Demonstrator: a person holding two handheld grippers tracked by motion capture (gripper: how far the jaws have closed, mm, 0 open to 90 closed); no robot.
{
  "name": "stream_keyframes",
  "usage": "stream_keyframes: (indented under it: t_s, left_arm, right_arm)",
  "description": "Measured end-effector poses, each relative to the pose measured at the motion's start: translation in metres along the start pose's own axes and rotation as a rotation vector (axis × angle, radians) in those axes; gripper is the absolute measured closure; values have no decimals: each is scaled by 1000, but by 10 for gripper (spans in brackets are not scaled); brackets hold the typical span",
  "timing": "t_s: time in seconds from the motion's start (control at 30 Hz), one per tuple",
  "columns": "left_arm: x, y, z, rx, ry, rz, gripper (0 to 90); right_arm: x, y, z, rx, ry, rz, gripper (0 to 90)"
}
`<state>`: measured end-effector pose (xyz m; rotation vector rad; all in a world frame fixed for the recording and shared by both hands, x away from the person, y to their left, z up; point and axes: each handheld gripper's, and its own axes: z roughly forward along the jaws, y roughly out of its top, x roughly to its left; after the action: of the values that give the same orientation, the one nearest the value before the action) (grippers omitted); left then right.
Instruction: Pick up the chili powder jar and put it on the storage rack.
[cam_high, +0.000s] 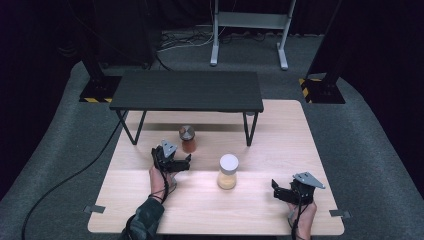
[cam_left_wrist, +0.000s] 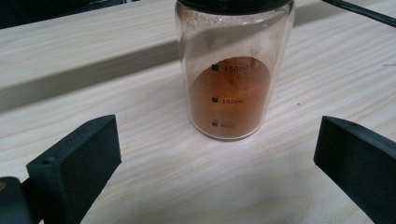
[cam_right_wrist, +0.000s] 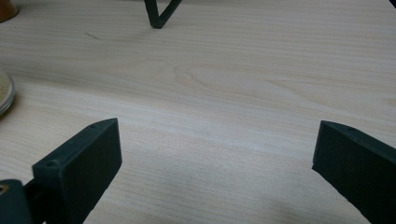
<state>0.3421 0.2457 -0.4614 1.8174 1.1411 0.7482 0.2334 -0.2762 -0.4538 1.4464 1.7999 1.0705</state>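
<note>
I have the left gripper (cam_high: 186, 161) near the middle-left of the wooden surface (cam_high: 260, 210), jaws spread wide with nothing between the pads. It points at the jar of red-orange powder (cam_high: 188, 139), which stands upright just beyond the jaw tips, under the front edge of the black shelf (cam_high: 186, 90). In the left gripper view the same jar (cam_left_wrist: 232, 79) sits centred ahead of the two black jaws, apart from both; the powder fills roughly the lower half (graduation marks are printed on the glass, dust clings to the wall above the fill line). Its lid is a dark metal-looking cap.

My right gripper (cam_high: 276, 191) rests low near the front right corner of the surface, jaws likewise wide apart and empty, pointing left towards the second jar (cam_high: 227, 171). That jar holds yellow powder under a white lid and stands upright between the two grippers, well apart from the right one. In the right gripper view bare wood lies between the jaws; the rim of the yellow jar's base (cam_right_wrist: 4, 95) shows at the left edge, and a shelf leg (cam_right_wrist: 159, 14) at the top.
</note>
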Motion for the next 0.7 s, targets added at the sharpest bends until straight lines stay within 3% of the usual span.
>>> stream_keyframes:
  t_s: [0.5,0.7]
  left_arm:
    - [-1,5,2,21,5,-4,0]
    - [2,15,9,40,-19,-20,0]
  right_arm:
    - [-1,-3,-1,-17,7,0,0]
    - [-3,-3,-1,-18,12,5,0]
